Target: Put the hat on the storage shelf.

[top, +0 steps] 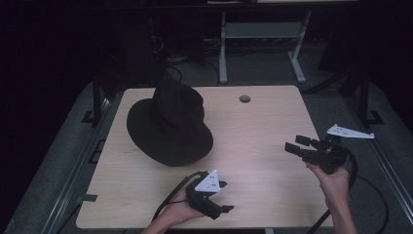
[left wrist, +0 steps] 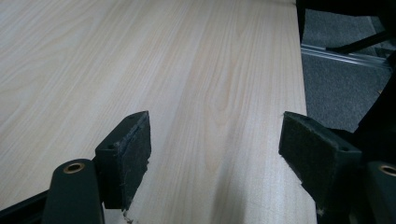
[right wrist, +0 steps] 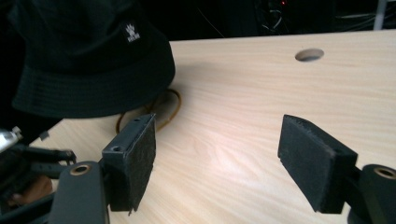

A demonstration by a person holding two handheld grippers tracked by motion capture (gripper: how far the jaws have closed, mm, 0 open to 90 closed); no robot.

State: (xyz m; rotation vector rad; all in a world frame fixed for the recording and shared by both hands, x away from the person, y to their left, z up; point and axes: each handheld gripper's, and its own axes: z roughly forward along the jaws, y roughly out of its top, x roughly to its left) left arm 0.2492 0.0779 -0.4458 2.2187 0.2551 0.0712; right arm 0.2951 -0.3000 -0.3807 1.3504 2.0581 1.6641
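Observation:
A black bucket hat (top: 169, 122) with a small white logo lies on the left half of the wooden table (top: 263, 126). The right gripper view shows the hat (right wrist: 88, 51) at the upper left, with a thin brown loop (right wrist: 173, 100) sticking out from under its brim. My left gripper (top: 226, 196) rests near the table's front edge, in front of the hat, jaws pointing right. It stands open over bare wood (left wrist: 215, 149). My right gripper (top: 296, 144) is held near the right edge, pointing left toward the hat, open with nothing between its pads (right wrist: 219, 154).
A round cable hole (top: 244, 99) sits near the table's far edge, also visible from the right gripper (right wrist: 309, 54). A metal frame (top: 258, 29) stands on the floor behind the table. Rails run along both sides. The table's edge and grey floor (left wrist: 341, 84) lie beyond the left gripper.

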